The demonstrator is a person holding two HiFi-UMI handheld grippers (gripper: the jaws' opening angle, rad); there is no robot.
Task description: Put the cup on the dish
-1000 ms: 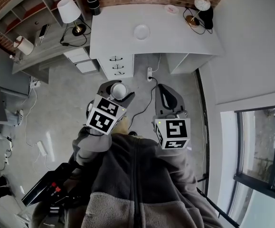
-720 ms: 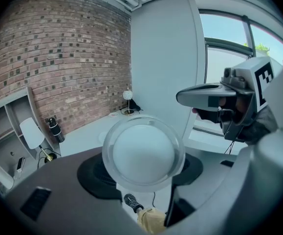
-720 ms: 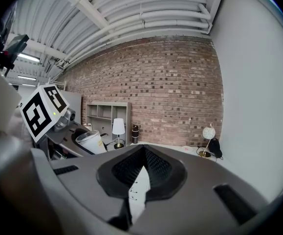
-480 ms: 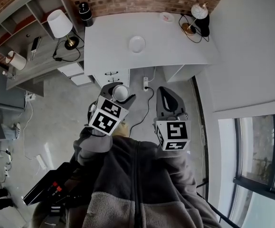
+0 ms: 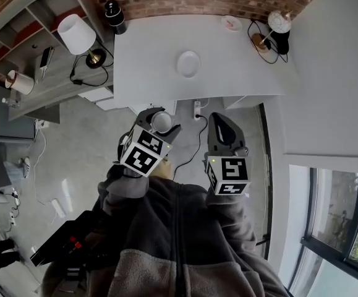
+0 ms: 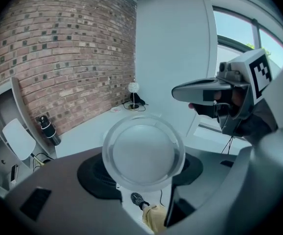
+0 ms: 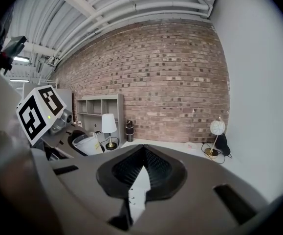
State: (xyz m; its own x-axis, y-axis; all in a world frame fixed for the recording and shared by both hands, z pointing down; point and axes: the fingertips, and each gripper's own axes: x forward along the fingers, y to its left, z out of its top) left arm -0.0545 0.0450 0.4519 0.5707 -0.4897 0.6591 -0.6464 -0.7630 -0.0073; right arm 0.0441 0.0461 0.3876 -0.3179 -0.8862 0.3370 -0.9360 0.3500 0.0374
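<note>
cup [image 6: 143, 153] held in left gripper [image 5: 160, 119] jaws, right gripper [image 5: 218, 119] jaws closed empty; dish [image 5: 188, 64] on white desk [image 5: 144, 60].

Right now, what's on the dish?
Nothing shows on the dish; it lies bare on the desk. The cup is off it, held in the left claw. What's under the dish is covered.

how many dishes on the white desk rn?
2. A white round plate sits at the middle of the white desk; a small pinkish dish lies at its back edge, left of the globe lamp. None look hidden.
</note>
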